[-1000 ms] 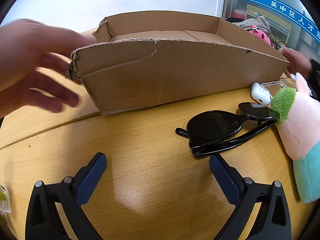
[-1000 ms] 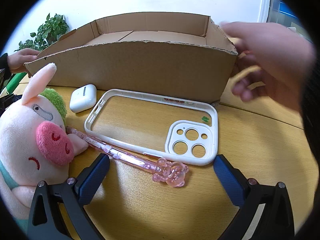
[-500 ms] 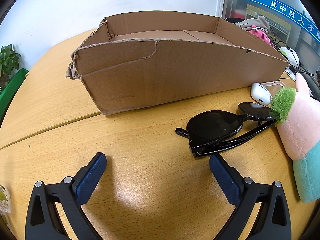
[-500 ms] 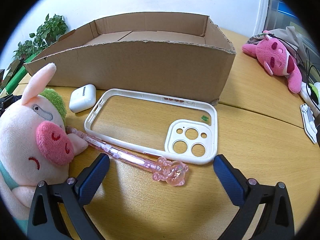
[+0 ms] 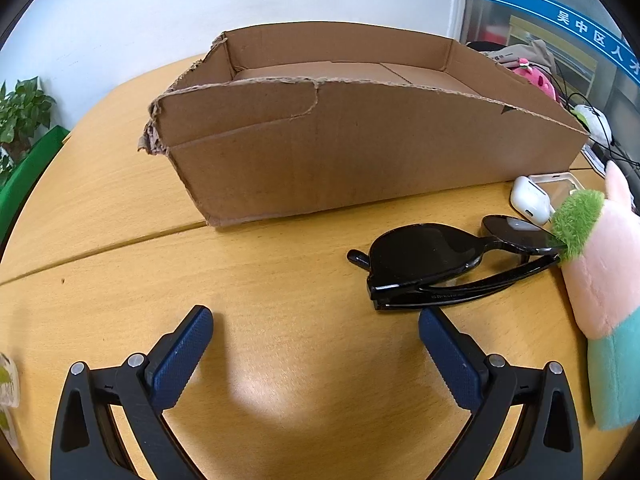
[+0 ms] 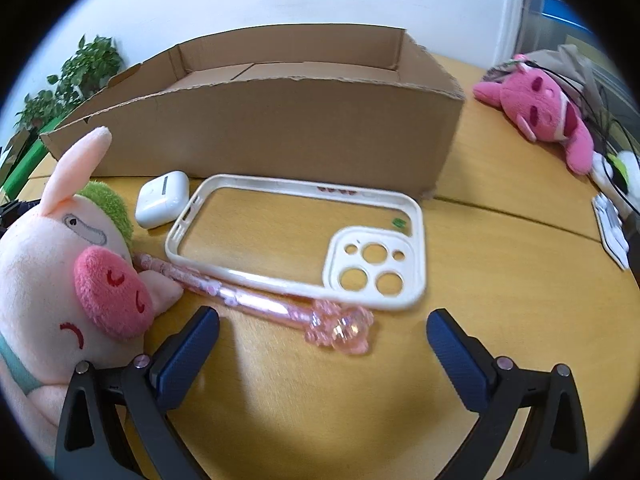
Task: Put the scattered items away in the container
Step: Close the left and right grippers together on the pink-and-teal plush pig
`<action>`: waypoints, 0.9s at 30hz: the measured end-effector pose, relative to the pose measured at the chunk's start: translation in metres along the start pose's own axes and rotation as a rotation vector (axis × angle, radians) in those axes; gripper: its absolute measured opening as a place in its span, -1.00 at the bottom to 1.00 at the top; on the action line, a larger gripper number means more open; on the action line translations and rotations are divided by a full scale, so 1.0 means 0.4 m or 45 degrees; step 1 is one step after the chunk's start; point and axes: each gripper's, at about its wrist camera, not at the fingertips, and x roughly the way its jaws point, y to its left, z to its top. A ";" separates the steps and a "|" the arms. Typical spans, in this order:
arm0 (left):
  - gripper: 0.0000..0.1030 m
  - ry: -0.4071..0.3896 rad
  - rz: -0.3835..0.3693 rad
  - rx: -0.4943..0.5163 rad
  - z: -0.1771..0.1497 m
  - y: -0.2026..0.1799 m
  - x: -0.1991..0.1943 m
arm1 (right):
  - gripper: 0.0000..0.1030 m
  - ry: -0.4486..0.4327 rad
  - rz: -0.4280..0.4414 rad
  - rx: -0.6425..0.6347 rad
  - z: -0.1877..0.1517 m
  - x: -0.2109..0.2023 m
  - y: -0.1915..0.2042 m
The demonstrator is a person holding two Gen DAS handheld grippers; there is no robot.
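Here the table [image 5: 100, 208] is wide and yellow-brown, and everything sits on it. The box [image 5: 360, 160] is the biggest thing. It is open on top, torn along its near wall, and nothing shows inside it. In the left view it fills the top, from 11 to 2 o'clock.

Next is the pig toy [image 6: 52, 280], pink with a green tuft, lying at 9 o'clock in the right view. The phone case [image 6: 296, 240] lies flat in the middle, just in front of the box. The glasses [image 5: 440, 264] are black and folded, at 3 o'clock in the left view, with one end touching the pig's green tuft. The pen [image 6: 256, 300] is pink with a bear on its end. It runs from under the pig's nose along the near edge of the case. The earbud case [image 6: 162, 198] is white and small, between the pig and the box.

The left gripper [image 5: 316, 320] is spread wide and holds nothing. Its right finger tip is just beside the glasses. The right gripper [image 6: 322, 322] is spread wide too and holds nothing. The bear end of the pen lies between its fingers.
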 end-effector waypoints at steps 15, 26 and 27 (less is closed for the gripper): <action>1.00 -0.258 -0.539 -0.132 0.025 -0.181 -0.348 | 0.99 -0.213 0.180 0.218 -0.024 -0.208 -0.108; 1.00 0.017 -0.563 -0.058 -0.008 -0.361 -0.238 | 0.99 -0.277 0.291 0.218 -0.003 -0.277 -0.059; 1.00 0.050 -0.539 -0.053 -0.018 -0.367 -0.222 | 0.99 -0.261 0.297 0.216 -0.005 -0.269 -0.055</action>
